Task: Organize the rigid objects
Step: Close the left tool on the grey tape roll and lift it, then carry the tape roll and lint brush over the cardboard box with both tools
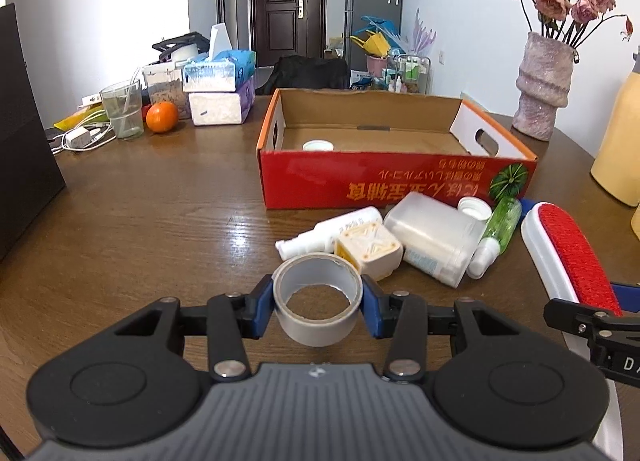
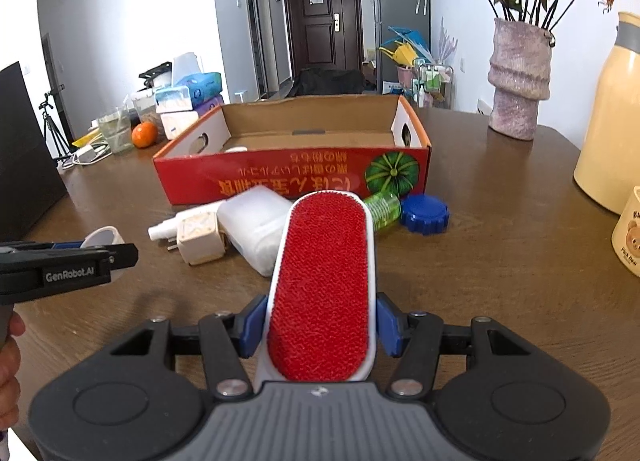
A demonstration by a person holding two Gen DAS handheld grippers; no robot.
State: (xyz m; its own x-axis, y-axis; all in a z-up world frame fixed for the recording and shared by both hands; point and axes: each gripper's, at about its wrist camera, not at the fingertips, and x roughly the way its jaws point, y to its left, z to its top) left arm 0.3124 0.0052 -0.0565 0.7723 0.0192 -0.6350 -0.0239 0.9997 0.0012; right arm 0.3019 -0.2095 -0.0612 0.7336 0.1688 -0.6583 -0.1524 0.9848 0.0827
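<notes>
My left gripper is shut on a grey roll of tape, held just above the wooden table. My right gripper is shut on a red-and-white lint brush; the brush also shows in the left wrist view. The open red cardboard box stands beyond, with a white lid inside. In front of the box lie a white spray bottle, a cream plug adapter, a translucent white container, a green bottle and a blue lid.
A pink vase of dried roses and a yellow thermos stand at the right. A mug sits at the right edge. Tissue packs, a glass, an orange and chargers crowd the far left. A black monitor stands left.
</notes>
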